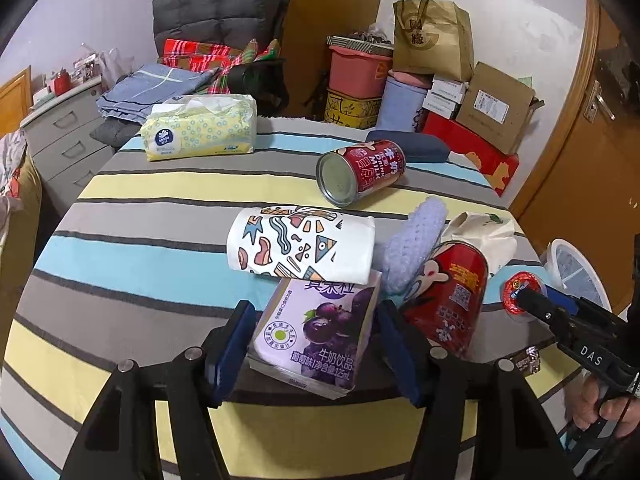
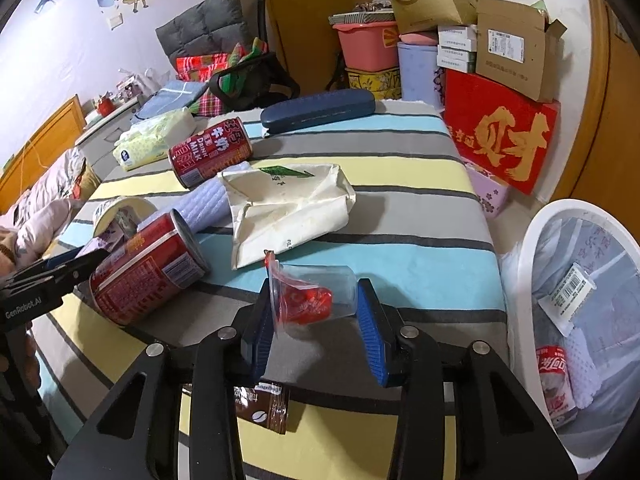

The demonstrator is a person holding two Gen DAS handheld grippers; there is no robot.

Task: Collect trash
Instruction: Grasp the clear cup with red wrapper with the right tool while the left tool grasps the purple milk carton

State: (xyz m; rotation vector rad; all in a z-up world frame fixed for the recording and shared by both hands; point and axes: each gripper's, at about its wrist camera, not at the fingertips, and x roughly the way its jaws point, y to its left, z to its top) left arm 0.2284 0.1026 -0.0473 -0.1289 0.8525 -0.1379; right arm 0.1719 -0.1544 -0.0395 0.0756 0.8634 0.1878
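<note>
My left tool (image 1: 312, 344) sits with its blue pads on either side of the purple grape milk carton (image 1: 314, 330); the pads look pressed to its sides, so I read it as clamped on the carton, which rests on the striped worktop (image 1: 132, 256). Just beyond lie a patterned paper cup (image 1: 300, 246) on its side and, to the right, a red can (image 1: 448, 296). A second red milk can (image 1: 360, 172) lies further back, with a tissue pack (image 1: 200, 128) behind it. My right tool (image 2: 316, 312) grips a clear plastic cup (image 2: 316, 294) with red foil, held above the cloth. A white trash bin (image 2: 576, 320) stands to the right, already holding rubbish.
</note>
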